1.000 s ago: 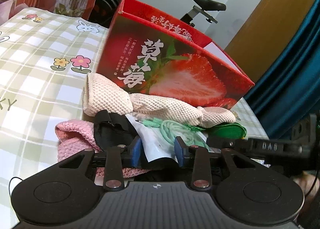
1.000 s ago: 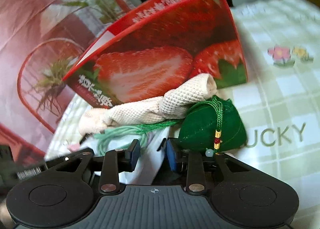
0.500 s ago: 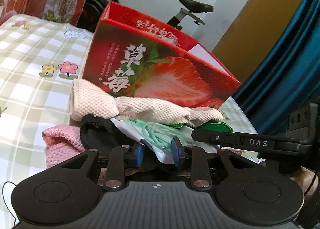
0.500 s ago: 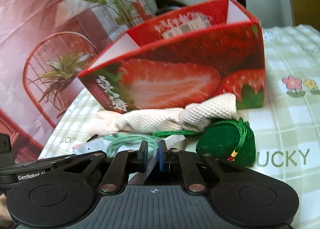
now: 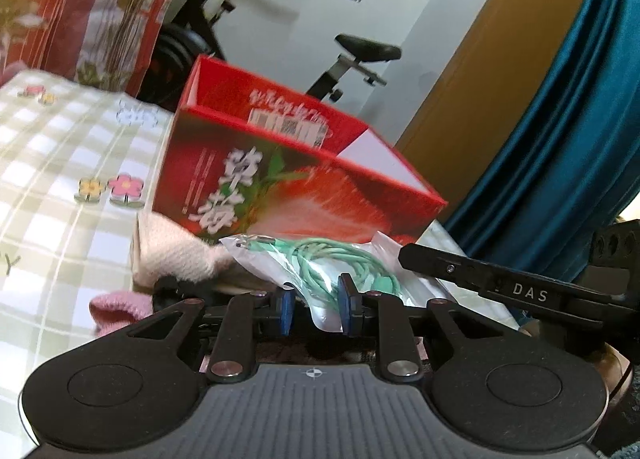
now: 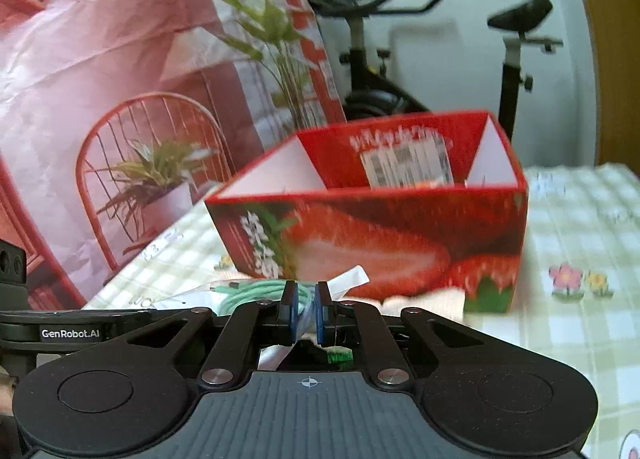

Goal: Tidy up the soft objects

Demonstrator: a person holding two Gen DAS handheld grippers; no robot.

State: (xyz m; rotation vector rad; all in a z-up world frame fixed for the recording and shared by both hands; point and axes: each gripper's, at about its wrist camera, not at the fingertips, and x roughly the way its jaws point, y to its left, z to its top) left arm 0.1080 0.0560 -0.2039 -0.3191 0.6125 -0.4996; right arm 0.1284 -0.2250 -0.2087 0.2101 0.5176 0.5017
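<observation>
both clamped on clear plastic bag of mint-green cable (image 5: 320, 263): left gripper (image 5: 314, 309) just closing, right gripper (image 6: 306, 309) pinching; open red strawberry-print cardboard box (image 6: 372, 227) straight ahead, just beyond; bag's length spans between them

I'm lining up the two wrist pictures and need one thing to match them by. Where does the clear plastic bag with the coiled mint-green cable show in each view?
Left wrist: the clear plastic bag with the coiled mint-green cable sits low centre, between the left gripper pads.
Right wrist: it lies low, left of centre, at the right gripper.
Shared landmark: the red strawberry-printed cardboard box behind it.
</observation>
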